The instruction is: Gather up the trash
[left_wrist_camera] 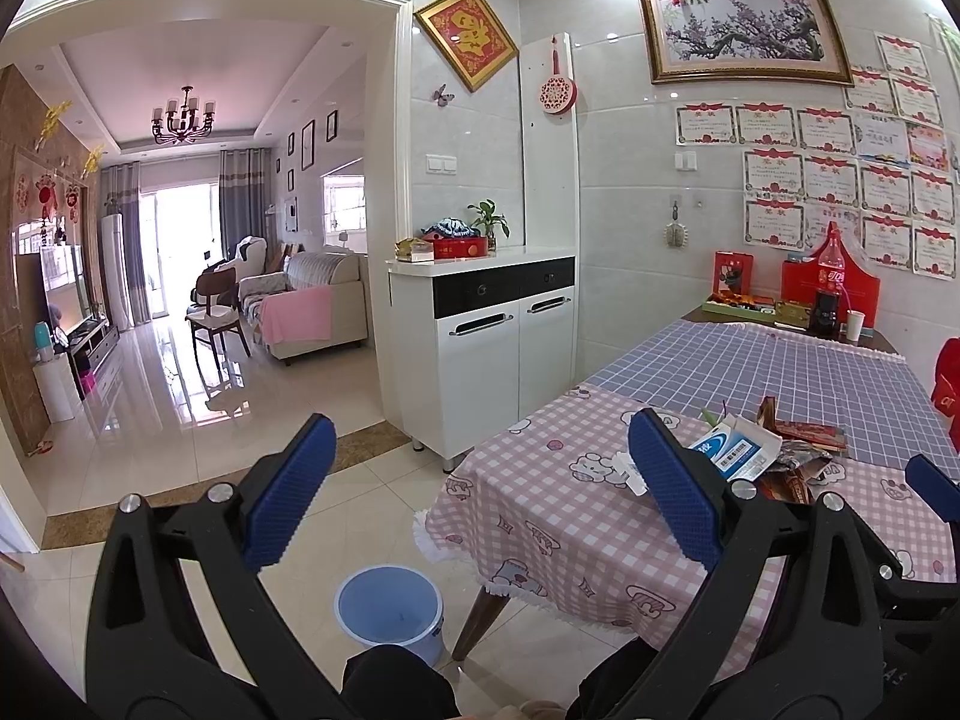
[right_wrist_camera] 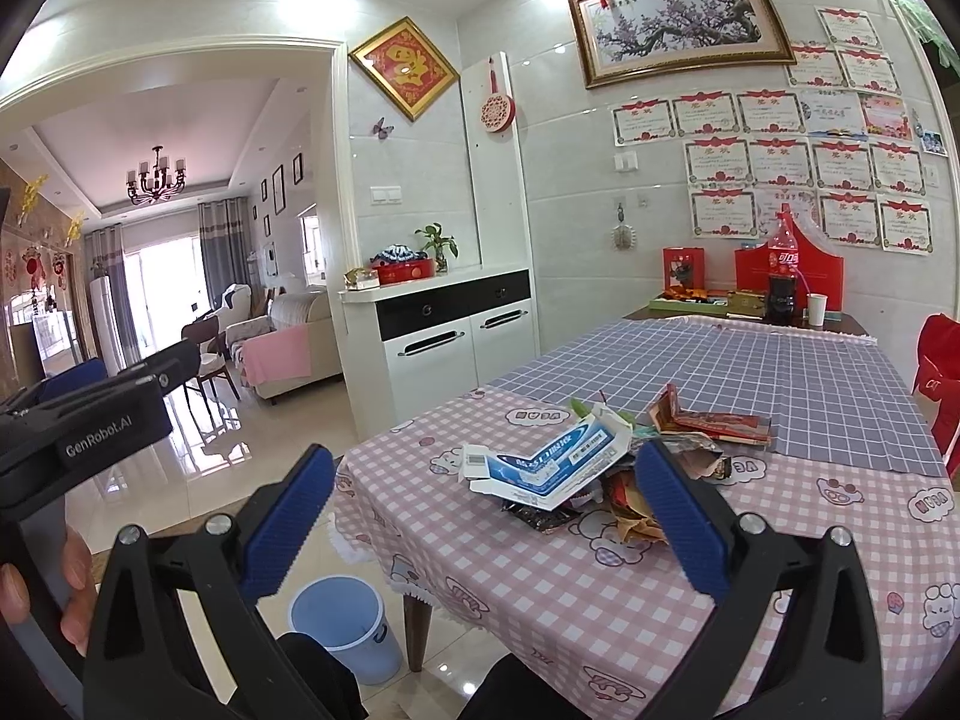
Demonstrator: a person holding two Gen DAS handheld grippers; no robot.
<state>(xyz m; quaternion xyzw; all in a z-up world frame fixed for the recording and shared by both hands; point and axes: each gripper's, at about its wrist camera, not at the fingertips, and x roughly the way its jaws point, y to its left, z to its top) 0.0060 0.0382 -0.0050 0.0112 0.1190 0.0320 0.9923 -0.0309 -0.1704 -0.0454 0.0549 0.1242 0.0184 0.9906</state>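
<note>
Trash [right_wrist_camera: 600, 468] sits in a loose heap on the pink check cloth [right_wrist_camera: 540, 588], near the table's left edge: a flattened blue-and-white carton [right_wrist_camera: 549, 465] on top, with foil wrappers and red card under and beside it. Down on the floor by the table leg stands a blue bin [right_wrist_camera: 342, 624], seemingly empty. Both grippers are off the table, jaws wide, holding nothing; the right gripper [right_wrist_camera: 480, 534] faces the heap, the left gripper [left_wrist_camera: 480, 492] points more toward the table corner and bin.

Likely trouble: the carton is broad and flat, so a pinch may catch only a flap and let it swing or slip. Lifting it could drag light wrappers off the edge onto the tiles. A low grab may also snag the cloth and pull the whole heap. The bin mouth is small, so a wide carton could miss.
</note>
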